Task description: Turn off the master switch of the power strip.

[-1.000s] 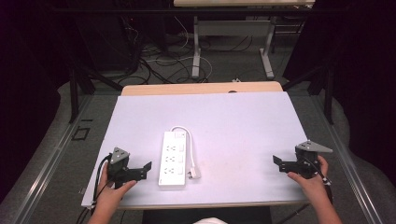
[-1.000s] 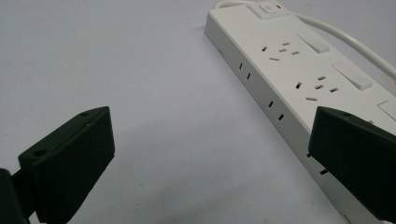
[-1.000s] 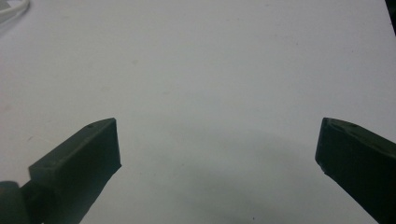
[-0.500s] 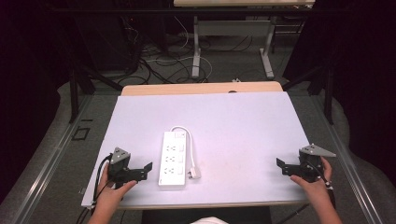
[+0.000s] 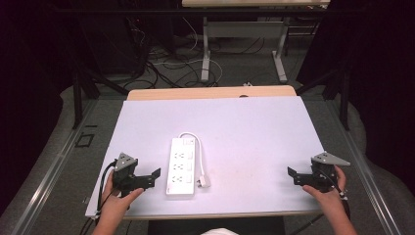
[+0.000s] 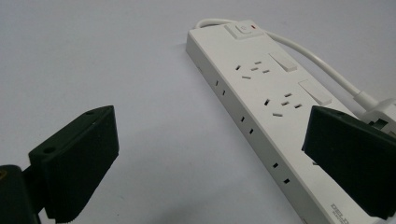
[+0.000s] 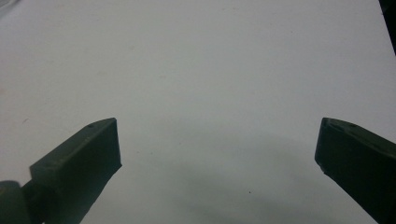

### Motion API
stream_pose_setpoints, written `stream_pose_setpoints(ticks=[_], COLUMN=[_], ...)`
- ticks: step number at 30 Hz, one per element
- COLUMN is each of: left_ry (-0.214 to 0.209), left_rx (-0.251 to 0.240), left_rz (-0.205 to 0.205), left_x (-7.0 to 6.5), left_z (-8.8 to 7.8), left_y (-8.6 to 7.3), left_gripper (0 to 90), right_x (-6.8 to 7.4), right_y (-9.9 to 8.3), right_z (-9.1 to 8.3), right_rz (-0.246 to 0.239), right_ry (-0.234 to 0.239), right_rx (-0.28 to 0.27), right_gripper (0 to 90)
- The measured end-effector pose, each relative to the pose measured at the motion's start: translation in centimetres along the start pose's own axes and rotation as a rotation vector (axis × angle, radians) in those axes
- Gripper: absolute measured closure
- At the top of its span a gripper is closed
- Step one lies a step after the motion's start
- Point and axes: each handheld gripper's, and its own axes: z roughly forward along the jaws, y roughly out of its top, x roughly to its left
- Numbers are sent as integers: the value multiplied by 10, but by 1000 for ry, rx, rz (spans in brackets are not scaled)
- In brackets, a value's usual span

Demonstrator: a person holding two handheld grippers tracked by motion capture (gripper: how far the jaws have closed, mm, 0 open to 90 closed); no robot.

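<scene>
A white power strip (image 5: pixel 182 166) lies lengthwise on the white table (image 5: pixel 254 132), near the front and left of centre. Its cord (image 5: pixel 195 142) loops from the far end down the right side to a plug (image 5: pixel 204 182). My left gripper (image 5: pixel 151 177) sits open just left of the strip, pointing at it. In the left gripper view, the strip (image 6: pixel 261 93) with its switch (image 6: pixel 243 29) runs between and past the spread jaws of the left gripper (image 6: pixel 210 137), untouched. My right gripper (image 5: pixel 293 177) rests open near the table's right front corner; the right gripper (image 7: pixel 217 144) faces bare table.
A wooden strip (image 5: pixel 210 92) borders the table's far edge. Beyond it are cables (image 5: pixel 166 63) on the floor and the legs of another desk (image 5: pixel 205 49). Bare white surface lies between the strip and the right gripper.
The right gripper has slid slightly toward the near edge of the table. The left gripper and the power strip have not moved.
</scene>
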Motion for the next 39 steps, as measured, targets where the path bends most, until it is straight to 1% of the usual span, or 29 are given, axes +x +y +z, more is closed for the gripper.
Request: stream_pose_setpoints(ticks=[4, 9, 10, 12, 13, 15, 22, 23, 26, 27, 28, 29, 31, 34, 36, 37, 38, 39], left_ry=[-4, -5, -3, 0, 9, 10, 9, 11, 2, -2, -2, 1, 2, -2, -3, -3, -2, -6], left_rx=[4, 0, -5, 1, 2, 5, 2, 17, 13, 29, 29, 34, 36, 50, 60, 60, 59, 53], left_rz=[1, 6, 5, 6, 5, 3, 5, 31, 25, 38, 38, 53, 51, 64, 64, 64, 68, 63], left_x=[-2, -4, -5, -5, -5, -6, -8, -8, -11, -13, -13, -14, -16, -17, -19, -19, -19, -20], left_z=[-2, -5, -5, -6, -8, -9, -9, -9, -7, -6, -6, -5, -4, -2, 1, 1, 2, 3], left_y=[3, 9, 10, 13, 15, 18, 25, 29, 31, 34, 34, 37, 38, 41, 43, 43, 43, 44], left_gripper=[61, 87, 92, 109, 123, 159, 170, 176, 182, 183, 192, 193, 201, 217, 222, 224, 225, 228], right_x=[0, 0, 0, 0, 0, 0, 0, 0, 0, 1, 1, 1, 0, 1, 1, 1, 1, 1], right_y=[0, 0, 0, 1, 1, 1, 1, 1, 1, 1, 1, 1, 1, 1, 1, 1, 1, 1], right_z=[-1, -1, -1, -2, -2, -2, -2, -2, -2, -3, -3, -3, -3, -2, -2, -2, -2, -2], right_rz=[-5, -1, 8, 7, 2, 1, 0, 0, 1, 7, 8, 8, 8, 11, 10, 6, 9, 9], right_ry=[2, 2, 0, -4, -2, -2, -2, -1, -1, -5, -6, -7, -4, -6, -6, -10, 2, 2], right_rx=[0, -5, -4, -4, -10, -12, -13, -12, -13, -13, -16, -19, -18, -18, -18, -19, -12, -12], right_gripper=[0, 0, 0, 0, 0, 0, 2, 2, 2, 4, 5, 6, 6, 7, 7, 7, 8, 8])
